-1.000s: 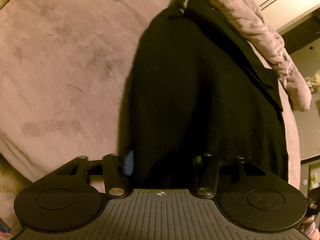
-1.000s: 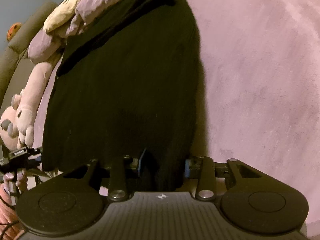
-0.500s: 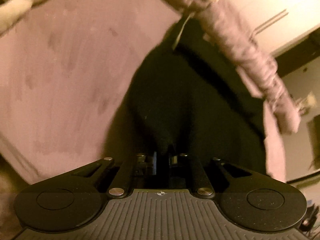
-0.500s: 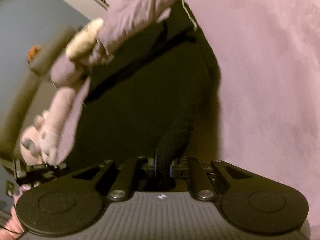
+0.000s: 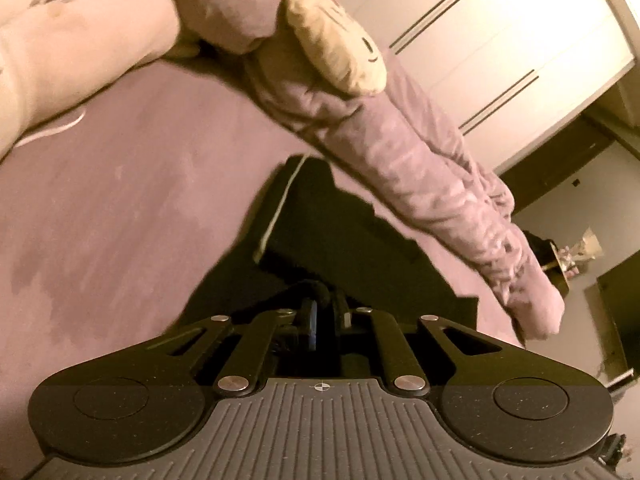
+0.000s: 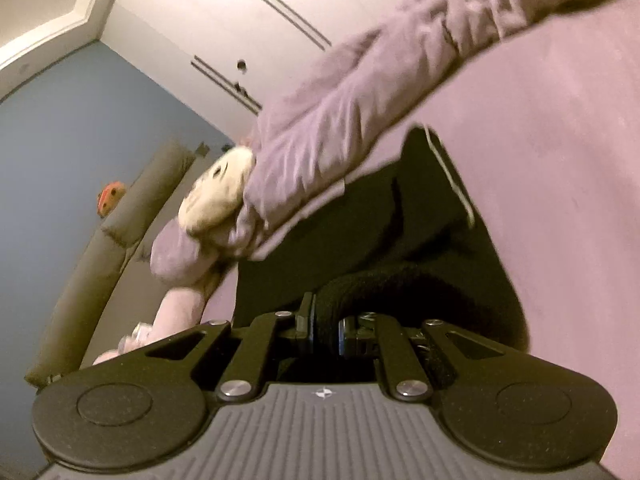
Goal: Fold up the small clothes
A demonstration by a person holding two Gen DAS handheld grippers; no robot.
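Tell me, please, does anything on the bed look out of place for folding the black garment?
Yes. A long purple plush toy lies across the far end of the black garment, covering part of it. Both the left gripper and the right gripper are shut on its near edge, so that end cannot fold freely.

One black garment (image 5: 352,236), perhaps two plushies (image 5: 336,36)

a long mauve plush toy (image 5: 432,184) lies across the mauve bedspread (image 5: 120,208), a cream plush face (image 5: 336,36) against it. behind stand white wardrobe doors (image 5: 500,40) with dark slim handles. a blue wall (image 6: 60,152) and a padded grey-brown headboard (image 6: 104,248) show at left.
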